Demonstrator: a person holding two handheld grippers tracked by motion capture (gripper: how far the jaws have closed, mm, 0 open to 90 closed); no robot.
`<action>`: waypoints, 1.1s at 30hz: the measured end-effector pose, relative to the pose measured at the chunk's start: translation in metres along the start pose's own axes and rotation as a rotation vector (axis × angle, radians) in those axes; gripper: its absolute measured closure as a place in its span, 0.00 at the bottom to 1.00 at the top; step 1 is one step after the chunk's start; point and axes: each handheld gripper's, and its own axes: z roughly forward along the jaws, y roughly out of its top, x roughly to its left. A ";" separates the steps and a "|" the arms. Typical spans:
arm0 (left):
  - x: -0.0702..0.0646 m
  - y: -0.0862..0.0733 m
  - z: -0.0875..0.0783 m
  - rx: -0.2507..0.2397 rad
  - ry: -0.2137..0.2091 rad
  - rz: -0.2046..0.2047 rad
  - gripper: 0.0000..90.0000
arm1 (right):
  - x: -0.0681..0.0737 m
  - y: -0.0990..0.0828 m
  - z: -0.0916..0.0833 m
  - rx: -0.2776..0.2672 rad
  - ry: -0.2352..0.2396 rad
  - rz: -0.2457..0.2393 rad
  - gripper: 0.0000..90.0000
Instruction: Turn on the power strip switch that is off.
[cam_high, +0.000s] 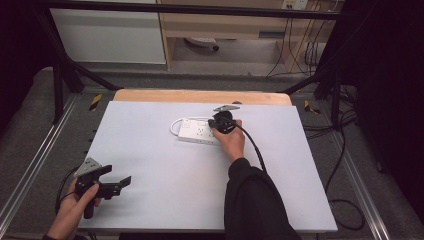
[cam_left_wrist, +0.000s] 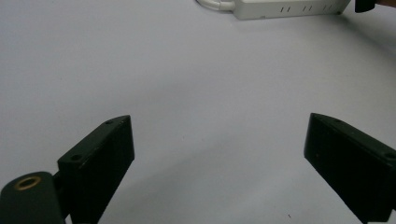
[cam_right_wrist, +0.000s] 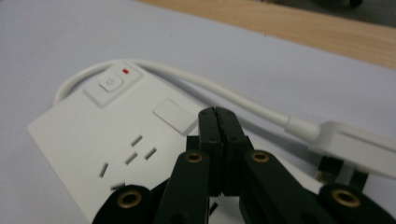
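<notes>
Wide bare table surrounds released left tongs; clenched right tongs over power strip.

White-topped table is sitting inside a metal frame, wooden edge showing at the far side. A white power strip is lying flat on it past the middle, its white cable looping beside it on the surface.
</notes>
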 end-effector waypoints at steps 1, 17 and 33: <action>0.000 0.000 0.000 0.000 0.000 0.000 0.10 | 0.001 0.000 0.000 -0.001 0.002 0.001 1.00; 0.000 0.000 0.000 0.004 -0.004 -0.001 0.10 | 0.003 0.001 0.003 -0.003 0.014 -0.001 1.00; 0.002 0.000 0.002 0.013 0.011 -0.021 0.10 | 0.000 0.009 -0.007 -0.003 0.014 -0.006 1.00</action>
